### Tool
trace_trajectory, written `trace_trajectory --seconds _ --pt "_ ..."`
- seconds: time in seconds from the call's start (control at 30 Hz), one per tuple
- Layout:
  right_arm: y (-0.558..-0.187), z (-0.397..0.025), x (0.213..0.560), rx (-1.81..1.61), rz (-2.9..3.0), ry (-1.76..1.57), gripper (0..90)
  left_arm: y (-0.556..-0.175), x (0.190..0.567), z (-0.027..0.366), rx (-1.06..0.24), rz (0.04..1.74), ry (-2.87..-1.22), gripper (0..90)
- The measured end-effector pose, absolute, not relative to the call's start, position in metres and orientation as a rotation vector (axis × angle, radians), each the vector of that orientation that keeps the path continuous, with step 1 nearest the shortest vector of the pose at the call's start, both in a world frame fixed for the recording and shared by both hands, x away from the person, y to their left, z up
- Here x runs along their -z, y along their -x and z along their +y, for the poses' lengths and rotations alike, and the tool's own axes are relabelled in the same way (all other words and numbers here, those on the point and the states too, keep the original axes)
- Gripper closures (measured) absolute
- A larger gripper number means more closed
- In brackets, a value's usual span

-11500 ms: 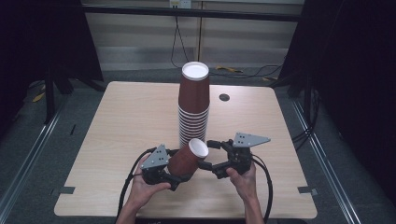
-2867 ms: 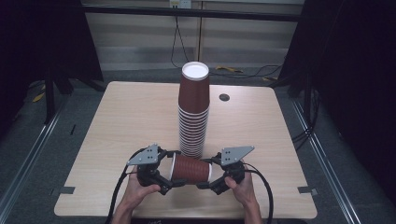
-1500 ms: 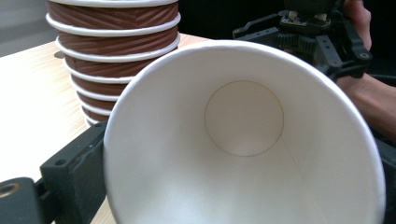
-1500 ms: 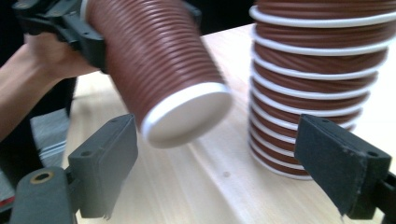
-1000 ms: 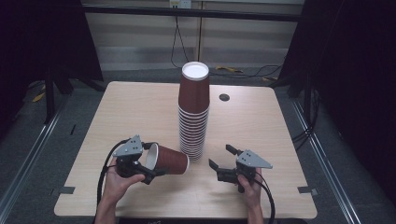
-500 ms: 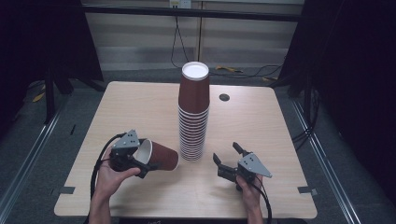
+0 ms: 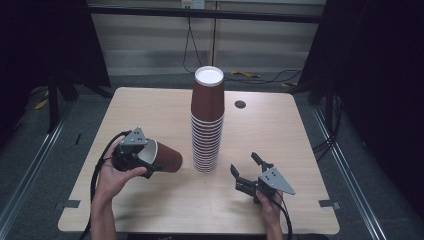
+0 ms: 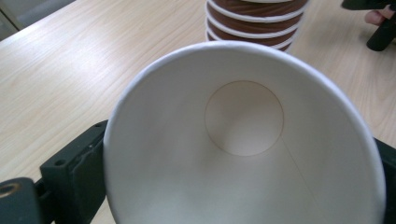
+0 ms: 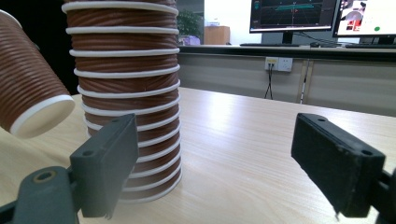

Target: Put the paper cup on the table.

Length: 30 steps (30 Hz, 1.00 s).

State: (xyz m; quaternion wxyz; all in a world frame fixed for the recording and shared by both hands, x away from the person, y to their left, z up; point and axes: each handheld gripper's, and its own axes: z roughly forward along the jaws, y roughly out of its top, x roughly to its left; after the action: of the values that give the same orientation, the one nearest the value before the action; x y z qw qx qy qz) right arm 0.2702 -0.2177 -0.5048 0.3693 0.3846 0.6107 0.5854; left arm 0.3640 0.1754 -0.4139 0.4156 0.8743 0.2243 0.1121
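A tall stack of brown ribbed paper cups point(image 7: 207, 120) stands upside down at the table's middle, also close up as the stack point(image 9: 125, 98). My left gripper point(image 7: 136, 157) is shut on a single brown cup point(image 7: 165, 157), held on its side left of the stack. That cup's white inside point(image 8: 243, 135) faces the left gripper's camera, and its base point(image 9: 32, 93) points toward the stack. My right gripper point(image 7: 248, 169) rests low on the table right of the stack, its jaws wide apart and nothing between them point(image 9: 210, 154).
The light wooden table point(image 7: 150, 107) has a small dark cable hole point(image 7: 240, 104) at the back right. Black frame posts and cables stand behind the table. Monitors point(image 9: 294, 16) sit on a desk in the background.
The two grippers have drawn apart. The left one carried the single cup to the left and lifted it; the right one let go of the cup and moved right with its jaws open.
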Motion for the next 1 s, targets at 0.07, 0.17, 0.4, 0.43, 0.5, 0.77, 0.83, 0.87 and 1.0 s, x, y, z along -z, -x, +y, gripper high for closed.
trace_trajectory --seconds 0.07,0.17,0.4,0.43,0.5,0.77,0.83,0.87,1.0 --pt "-0.269 -0.218 0.505 -1.513 1.564 -0.970 17.1 -0.367 0.413 0.176 -0.276 0.575 -2.202 4.0" --pt "-0.269 -0.218 0.505 -1.521 1.564 -0.963 18.1 -0.373 0.412 0.177 -0.275 0.586 -2.226 3.9" --pt "-0.269 -0.219 0.505 -1.527 1.572 -0.960 17.6 -0.384 0.411 0.178 -0.265 0.599 -2.270 3.9" --pt "-0.269 -0.219 0.505 -1.527 1.571 -0.963 17.6 -0.385 0.410 0.178 -0.265 0.609 -2.274 3.9" --pt "-0.269 -0.219 0.505 -1.527 1.572 -0.959 17.3 -0.389 0.409 0.177 -0.275 0.599 -2.297 3.9" --pt "-0.269 -0.219 0.505 -1.523 1.565 -0.962 16.8 -0.407 0.404 0.172 -0.281 0.619 -2.396 3.8" --pt "-0.269 -0.219 0.505 -1.523 1.565 -0.962 16.8 -0.410 0.403 0.170 -0.287 0.612 -2.411 3.8" --pt "-0.269 -0.219 0.505 -1.524 1.565 -0.963 16.8 -0.412 0.402 0.169 -0.280 0.611 -2.417 3.7" --pt "-0.269 -0.219 0.505 -1.523 1.565 -0.962 16.8 -0.420 0.401 0.165 -0.274 0.606 -2.447 3.7"
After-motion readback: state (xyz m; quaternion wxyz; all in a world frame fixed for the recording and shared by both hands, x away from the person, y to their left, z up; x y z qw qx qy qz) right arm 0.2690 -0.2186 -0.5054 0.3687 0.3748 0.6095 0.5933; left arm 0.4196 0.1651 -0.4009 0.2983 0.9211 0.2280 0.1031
